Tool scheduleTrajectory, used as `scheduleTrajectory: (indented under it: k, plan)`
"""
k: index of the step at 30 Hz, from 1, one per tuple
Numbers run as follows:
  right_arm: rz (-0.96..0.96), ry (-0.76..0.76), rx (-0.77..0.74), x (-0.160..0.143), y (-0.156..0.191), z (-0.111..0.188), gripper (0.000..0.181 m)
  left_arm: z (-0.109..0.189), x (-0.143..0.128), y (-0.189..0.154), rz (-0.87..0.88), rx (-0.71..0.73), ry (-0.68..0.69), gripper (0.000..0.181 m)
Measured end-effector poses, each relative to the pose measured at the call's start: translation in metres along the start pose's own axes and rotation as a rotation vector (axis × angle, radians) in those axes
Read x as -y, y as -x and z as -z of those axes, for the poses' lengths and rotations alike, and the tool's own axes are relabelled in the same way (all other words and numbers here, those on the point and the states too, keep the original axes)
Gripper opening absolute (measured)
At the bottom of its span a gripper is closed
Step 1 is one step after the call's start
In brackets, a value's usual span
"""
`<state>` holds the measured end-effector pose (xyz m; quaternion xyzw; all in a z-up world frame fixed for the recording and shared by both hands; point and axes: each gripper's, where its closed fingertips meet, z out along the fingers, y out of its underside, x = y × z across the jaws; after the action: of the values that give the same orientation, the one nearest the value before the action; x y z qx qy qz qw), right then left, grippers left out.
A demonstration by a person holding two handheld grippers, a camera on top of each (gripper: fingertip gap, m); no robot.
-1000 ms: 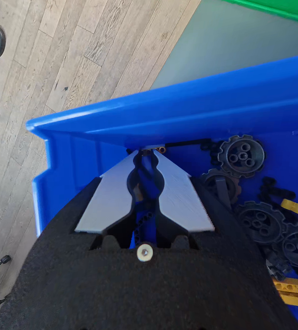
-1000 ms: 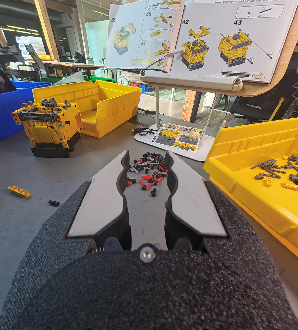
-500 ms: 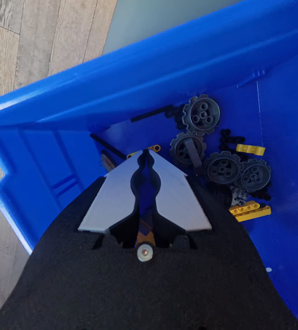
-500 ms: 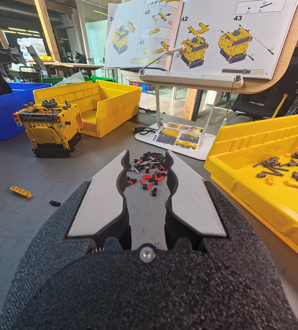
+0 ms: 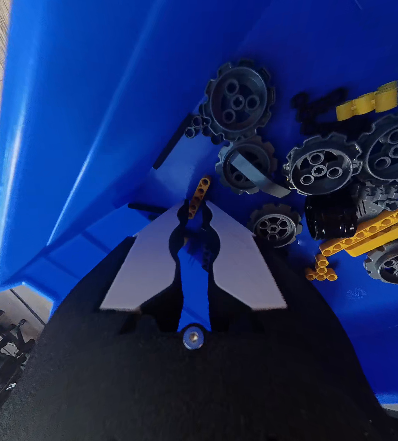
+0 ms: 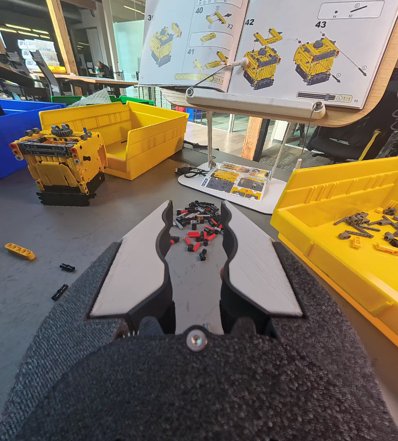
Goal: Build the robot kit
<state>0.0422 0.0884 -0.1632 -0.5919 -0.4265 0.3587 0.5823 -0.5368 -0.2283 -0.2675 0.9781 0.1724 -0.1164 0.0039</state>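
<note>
Grey bench [image 6: 50,226] carries bins; the left gripper [image 5: 195,207], inside the blue bin [image 5: 97,119], pinches a thin, light, stiff orange beam [image 5: 199,194] by one end. Right gripper [image 6: 195,210] hangs open, empty, above loose pins [image 6: 200,229].

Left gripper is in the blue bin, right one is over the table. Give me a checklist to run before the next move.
1. Left gripper shut on the thin orange holed plastic beam: ok, the beam sits between nearly closed tips.
2. Beam apart from the nearest dark grey toothed plastic wheel: ok.
3. Left tips clear of the blue plastic bin's wall: cannot tell, it is close.
4. Right gripper open and empty: ok.
5. Pile of small red and black plastic pins on the grey table, ahead of the right tips, not touched: ok.
</note>
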Motion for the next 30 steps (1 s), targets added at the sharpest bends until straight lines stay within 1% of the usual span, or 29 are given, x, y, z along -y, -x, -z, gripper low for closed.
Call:
scheduleTrajectory:
  k: [4,6,8,10,11,12,14,16,17,18,20,22,24,25,27,30]
  plan:
    - [0.001,-0.001,0.000,0.000,0.000,0.000,0.039,0.004,-0.007,-0.006,-0.010,-0.035,0.056,0.007]
    - [0.002,-0.003,-0.002,0.001,-0.001,0.001,0.039,0.016,-0.008,-0.003,-0.031,-0.005,0.045,0.007]
    - [0.001,-0.006,-0.007,0.002,-0.002,0.001,0.039,0.043,0.000,-0.003,-0.058,0.030,-0.041,0.007]
    - [-0.004,-0.004,-0.008,0.001,-0.002,0.001,0.040,0.085,0.013,-0.012,-0.092,0.048,-0.170,0.008]
    - [-0.003,-0.004,-0.010,0.001,-0.002,0.000,0.040,0.111,0.020,-0.023,-0.126,0.054,-0.238,0.007]
    - [0.001,-0.004,-0.012,0.001,-0.002,0.000,0.040,0.137,0.025,-0.040,-0.176,0.058,-0.304,0.007]
    - [0.009,-0.003,-0.014,0.001,-0.002,0.000,0.040,0.185,0.030,-0.089,-0.307,0.045,-0.414,0.007]
    - [0.017,-0.003,-0.015,0.001,-0.001,0.000,0.040,0.218,0.028,-0.156,-0.455,-0.015,-0.494,0.007]
    - [0.020,-0.004,-0.015,0.001,-0.001,0.000,0.040,0.227,0.023,-0.195,-0.535,-0.059,-0.519,0.007]
    - [0.023,-0.004,-0.016,0.002,0.000,0.000,0.040,0.231,0.016,-0.234,-0.617,-0.099,-0.533,0.007]
    - [0.031,-0.008,-0.019,0.003,0.000,0.001,0.040,0.226,-0.002,-0.309,-0.771,-0.180,-0.536,0.007]
    - [0.043,-0.009,-0.025,0.003,0.000,0.001,0.040,0.209,-0.019,-0.374,-0.898,-0.250,-0.523,0.008]
    - [0.051,-0.013,-0.029,0.004,-0.001,0.002,0.040,0.187,-0.031,-0.425,-0.992,-0.315,-0.508,0.008]
    - [0.055,-0.015,-0.031,0.005,-0.001,0.002,0.040,0.177,-0.036,-0.445,-1.022,-0.350,-0.494,0.008]
    - [0.064,-0.016,-0.034,0.005,-0.001,0.003,0.040,0.158,-0.046,-0.474,-1.066,-0.408,-0.453,0.008]
    - [0.068,-0.015,-0.035,0.005,-0.001,0.003,0.039,0.138,-0.061,-0.497,-1.129,-0.456,-0.388,0.008]
